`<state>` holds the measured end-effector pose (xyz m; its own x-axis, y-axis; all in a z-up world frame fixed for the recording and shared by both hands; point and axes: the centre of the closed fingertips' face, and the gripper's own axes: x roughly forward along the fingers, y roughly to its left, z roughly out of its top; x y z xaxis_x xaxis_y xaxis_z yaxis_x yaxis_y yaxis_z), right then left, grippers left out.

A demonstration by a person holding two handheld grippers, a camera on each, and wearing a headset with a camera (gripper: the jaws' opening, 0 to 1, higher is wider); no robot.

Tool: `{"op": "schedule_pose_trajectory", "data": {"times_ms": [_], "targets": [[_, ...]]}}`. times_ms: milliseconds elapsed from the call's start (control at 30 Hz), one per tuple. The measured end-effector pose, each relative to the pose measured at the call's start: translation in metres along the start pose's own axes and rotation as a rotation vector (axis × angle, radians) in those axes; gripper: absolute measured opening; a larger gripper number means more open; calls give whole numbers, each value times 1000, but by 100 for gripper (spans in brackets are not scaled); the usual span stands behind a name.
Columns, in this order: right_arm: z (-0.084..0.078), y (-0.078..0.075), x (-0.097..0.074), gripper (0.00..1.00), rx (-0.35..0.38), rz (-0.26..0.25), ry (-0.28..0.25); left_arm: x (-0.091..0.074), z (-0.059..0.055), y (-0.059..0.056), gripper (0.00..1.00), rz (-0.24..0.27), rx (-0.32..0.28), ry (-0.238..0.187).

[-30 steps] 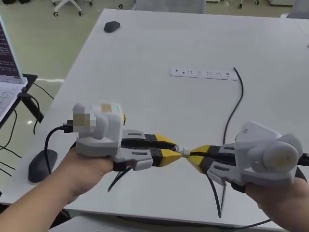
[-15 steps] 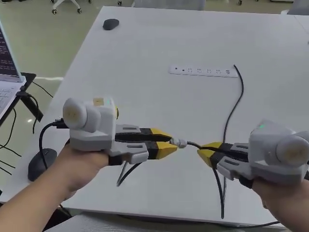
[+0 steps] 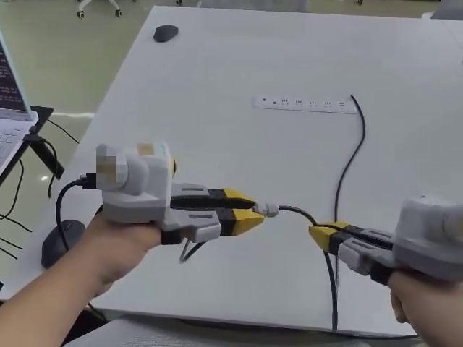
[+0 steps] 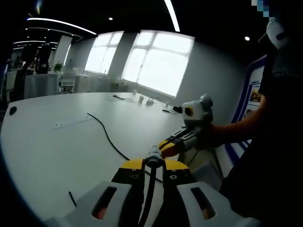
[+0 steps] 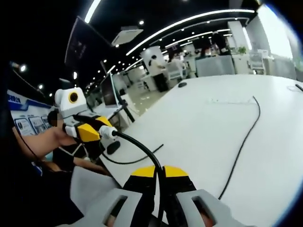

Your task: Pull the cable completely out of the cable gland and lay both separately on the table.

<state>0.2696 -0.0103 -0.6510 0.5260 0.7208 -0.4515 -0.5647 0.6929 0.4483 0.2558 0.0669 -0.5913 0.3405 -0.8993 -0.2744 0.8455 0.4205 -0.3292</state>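
Right gripper (image 5: 162,171): its own view has it up close, yellow-tipped jaws clamped on the thin black cable (image 5: 142,149).
Left gripper (image 3: 255,211): pinching the small grey cable gland (image 3: 268,211) above the white table (image 3: 217,144).
Cable: arcs out of the gland, across to the right jaws.
Beyond, head view: white power strip (image 3: 304,105), then a dark mouse (image 3: 166,32).

Items counted at a white worktop (image 3: 239,65): two tools and six other things.
The left tool (image 3: 255,210) and the right tool (image 3: 315,231) make two. There is one cable gland (image 3: 268,210), one black cable (image 3: 300,212), one power strip (image 3: 304,105) near the far edge, one cord (image 3: 362,130), one mouse (image 3: 166,32) at the far left corner, and one laptop (image 3: 11,123) beyond the left edge.
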Motion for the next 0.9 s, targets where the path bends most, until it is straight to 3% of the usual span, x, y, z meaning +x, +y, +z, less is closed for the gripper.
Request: {"op": "schedule_pose_trajectory", "data": {"times_ms": [300,500,667,700,767,900], "targets": [[-9,-5,2,0,130,8,-12,3,-6,0,13,3,6,23],[-5,-4,-2,0,65,23,-10,4,-5,4,13,11,11,36],[5,-6,-5,1,-131,6,15,5,-6,8,14,34,18,43],[8,-5,-6,1,-177,2,40,5,-6,10,14,40,18,46],[15,5,-8,8,-243,22,61,5,-5,11,14,39,23,50],[39,27,-7,21,-492,28,114,7,-2,10,14,39,41,63]]}}
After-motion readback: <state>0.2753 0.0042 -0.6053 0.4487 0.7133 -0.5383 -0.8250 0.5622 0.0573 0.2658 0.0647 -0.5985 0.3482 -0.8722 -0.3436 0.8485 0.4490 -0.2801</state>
